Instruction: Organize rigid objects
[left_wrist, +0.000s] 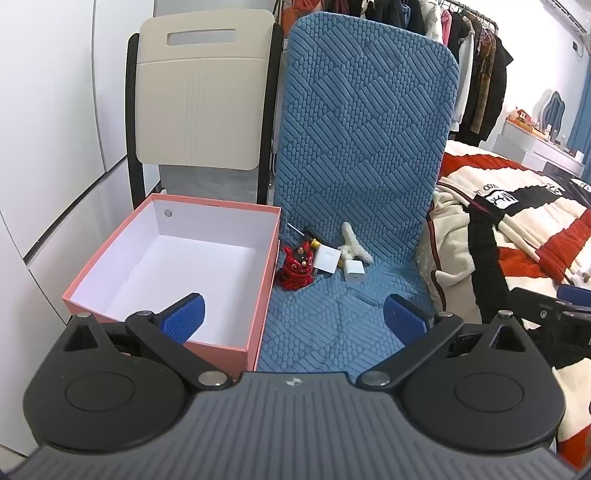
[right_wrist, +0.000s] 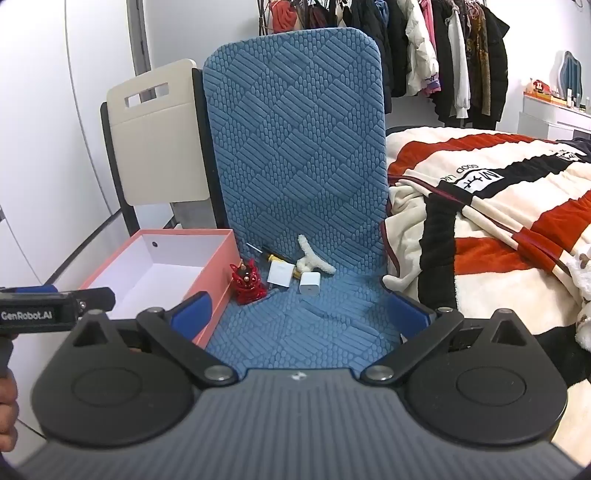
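Two wide-open grippers were held over a blue chair seat beside a pink box.

The left gripper (left_wrist: 293, 317) and right gripper (right_wrist: 301, 312) were both seen with jaws spread wide and nothing between them, tilted down toward the seat (left_wrist: 332, 325). At the far end of the seat, against the backrest, a small cluster was gathered: a red figurine (left_wrist: 295, 271) nearest the box (left_wrist: 221, 314), a white card (left_wrist: 327, 260), a white charger (left_wrist: 354, 275), a fluffy white piece (left_wrist: 354, 247) and a yellow-tipped tool (right_wrist: 273, 257) partly hidden. The box, white inside, was set just left of the figurine. "GenRobot.AI" was printed on the left gripper's side, visible in the right view. On the blanket (right_wrist: 498, 177) to the right, "GOOD LU" could be read upside down.
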